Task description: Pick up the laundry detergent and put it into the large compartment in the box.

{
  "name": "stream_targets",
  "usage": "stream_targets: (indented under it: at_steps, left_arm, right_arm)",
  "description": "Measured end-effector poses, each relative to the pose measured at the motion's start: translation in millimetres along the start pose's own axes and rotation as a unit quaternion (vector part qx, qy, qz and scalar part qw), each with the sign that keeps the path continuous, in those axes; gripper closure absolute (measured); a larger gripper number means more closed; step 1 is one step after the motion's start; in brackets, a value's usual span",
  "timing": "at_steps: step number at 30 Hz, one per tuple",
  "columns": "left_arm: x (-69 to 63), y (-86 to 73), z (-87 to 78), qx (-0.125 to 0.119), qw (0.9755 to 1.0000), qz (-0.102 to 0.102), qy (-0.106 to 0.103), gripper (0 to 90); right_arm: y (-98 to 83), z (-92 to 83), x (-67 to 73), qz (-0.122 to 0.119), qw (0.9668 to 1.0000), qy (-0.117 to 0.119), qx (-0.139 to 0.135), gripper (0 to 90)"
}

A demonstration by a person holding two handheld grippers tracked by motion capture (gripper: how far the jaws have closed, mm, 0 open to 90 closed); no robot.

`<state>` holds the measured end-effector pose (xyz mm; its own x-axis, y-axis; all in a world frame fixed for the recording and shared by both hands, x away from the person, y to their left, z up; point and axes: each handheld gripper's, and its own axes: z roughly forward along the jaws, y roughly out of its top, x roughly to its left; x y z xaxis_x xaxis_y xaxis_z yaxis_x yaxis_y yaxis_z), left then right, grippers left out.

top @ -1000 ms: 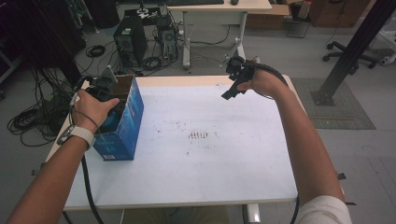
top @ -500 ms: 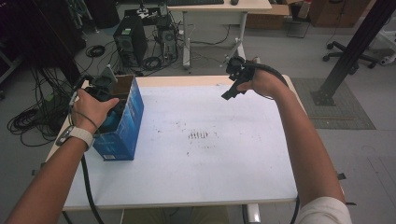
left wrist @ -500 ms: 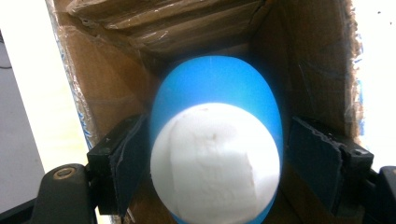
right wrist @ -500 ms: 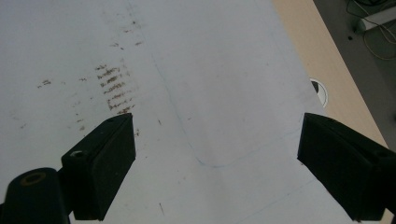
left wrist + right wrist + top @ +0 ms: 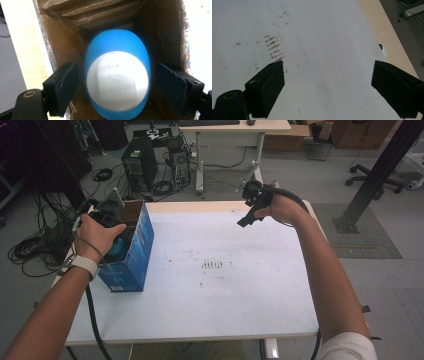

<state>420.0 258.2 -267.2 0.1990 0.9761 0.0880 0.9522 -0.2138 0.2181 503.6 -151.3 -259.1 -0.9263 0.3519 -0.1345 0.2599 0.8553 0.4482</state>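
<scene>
We see a person at a white table (image 5: 220, 310), a two-jaw tool in each hand. The left hand (image 5: 97, 236) holds the left gripper (image 5: 115, 87) over the open top of a blue cardboard box (image 5: 131, 265) that stands near the table's left edge, and in the left gripper view we look straight down into the brown inside of that box. A blue and white egg-shaped object (image 5: 117, 80) sits inside it, the white patch facing the camera and the blue shell showing all around it. The jaws of the left gripper are spread wide, one on each side of the egg, and we see a narrow gap between each pad and the shell, so nothing is pinched. The right hand (image 5: 282, 209) holds the right gripper (image 5: 327, 87) above the far right part of the table, well apart from the box. In the right gripper view its jaws also stand wide apart with only the tabletop between them: a white sheet with a cluster of brown smudges (image 5: 274, 47) and a faint blue pen line (image 5: 312, 67). Beyond the sheet we see the tan table edge (image 5: 382, 32) with a round cable hole (image 5: 383, 49)
</scene>
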Motion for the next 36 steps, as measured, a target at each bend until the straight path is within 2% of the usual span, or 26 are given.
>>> stream_targets:
  at_steps: [3,14,28,36]
  left_arm:
    - [1.0,-0.4,-2.6,-0.003,1.0,-0.003,-0.006,15.4]
    - [0.5,-0.4,-12.1,-0.007,0.9999,-0.003,-0.015,13.7]
    - [-3.3,0.3,-27.0,-0.01,0.9998,0.014,-0.01,11.9]
    - [-4.7,-0.1,-38.5,-0.015,0.9996,0.019,-0.016,11.9]
  right_arm:
    - [-0.3,-0.8,0.0,0.001,1.0,0.0,0.0,11.4]
    - [-0.8,-4.0,1.1,0.0,1.0,-0.003,-0.001,11.4]
    - [-2.2,-8.4,3.1,0.002,1.0,-0.005,-0.001,11.4]
    - [-2.2,-9.5,3.9,0.002,1.0,-0.005,-0.002,11.4]
